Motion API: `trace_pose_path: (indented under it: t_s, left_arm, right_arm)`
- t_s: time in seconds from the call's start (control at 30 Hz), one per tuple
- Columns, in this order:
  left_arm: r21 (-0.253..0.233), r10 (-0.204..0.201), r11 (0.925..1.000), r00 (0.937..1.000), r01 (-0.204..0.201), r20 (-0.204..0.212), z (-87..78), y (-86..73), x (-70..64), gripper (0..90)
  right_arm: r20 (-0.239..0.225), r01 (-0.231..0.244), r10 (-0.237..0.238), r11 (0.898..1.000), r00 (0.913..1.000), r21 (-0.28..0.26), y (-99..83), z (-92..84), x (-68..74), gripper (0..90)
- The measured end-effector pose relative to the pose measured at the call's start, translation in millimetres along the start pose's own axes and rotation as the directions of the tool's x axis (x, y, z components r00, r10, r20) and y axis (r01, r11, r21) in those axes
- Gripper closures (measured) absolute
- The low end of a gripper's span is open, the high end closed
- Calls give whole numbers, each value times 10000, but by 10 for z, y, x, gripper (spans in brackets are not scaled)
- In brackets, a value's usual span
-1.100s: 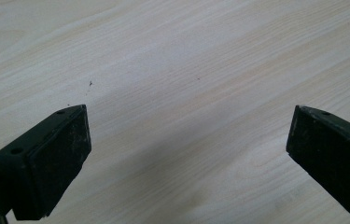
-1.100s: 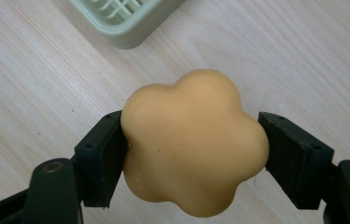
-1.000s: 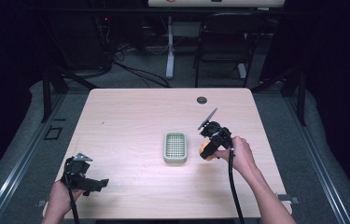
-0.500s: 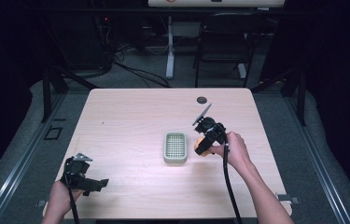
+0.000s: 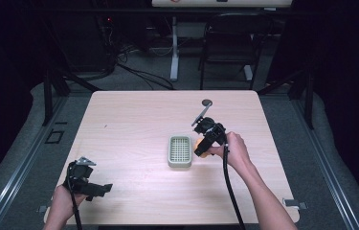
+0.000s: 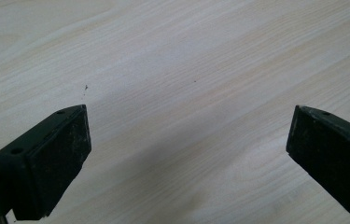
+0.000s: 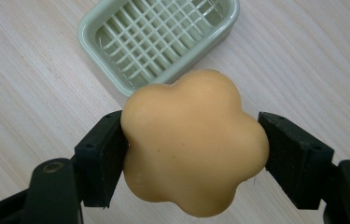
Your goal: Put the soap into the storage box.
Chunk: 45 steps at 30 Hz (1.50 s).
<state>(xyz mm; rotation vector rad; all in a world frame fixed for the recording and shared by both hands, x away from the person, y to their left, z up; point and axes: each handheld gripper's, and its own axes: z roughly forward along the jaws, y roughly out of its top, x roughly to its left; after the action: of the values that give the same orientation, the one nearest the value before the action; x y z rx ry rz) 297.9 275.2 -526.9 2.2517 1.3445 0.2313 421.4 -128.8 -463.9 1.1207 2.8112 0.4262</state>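
At the near left corner of the worktop (image 5: pixel 134 120), the left gripper (image 5: pixel 101 189) rests low in the person's left hand (image 5: pixel 62 203). In the left gripper view its jaws stand wide apart with nothing between them, bare pale wood beneath. Farther in, right of centre, the right gripper (image 5: pixel 200 147) is held in the right hand (image 5: pixel 237 151). Its jaws are clamped on both sides of an orange flower-shaped soap (image 7: pixel 193 140), lifted off the wood. The soap hangs just beside the right edge of a pale green soap dish (image 5: pixel 180 151), whose grid floor lies bare. Near the far edge sits a small dark disc (image 5: pixel 207 102).
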Motion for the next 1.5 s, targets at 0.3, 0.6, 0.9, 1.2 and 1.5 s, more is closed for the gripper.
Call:
trace_pose_path:
  t_s: [0.3,0.6,0.9,1.2,1.5]
  left_arm:
    - [2,-23,10000,10000,23,64,6,2,11,2]
    - [-11,-33,10000,10000,33,80,3,0,19,2]
    - [-2,-17,10000,10000,17,81,5,1,15,2]
    - [-2,-14,10000,10000,14,88,4,0,16,2]
    - [1,-22,10000,9999,22,113,5,-1,19,2]
  right_arm:
    - [-72,141,-142,9998,9999,-111,92,13,44,264]
    - [-66,242,-244,9995,9997,-202,181,6,62,264]
    - [-146,328,-332,9992,9993,-240,250,48,87,264]
    - [-250,453,-458,9988,9986,-199,382,128,129,264]
    - [-264,558,-558,9984,9981,16,487,229,147,264]
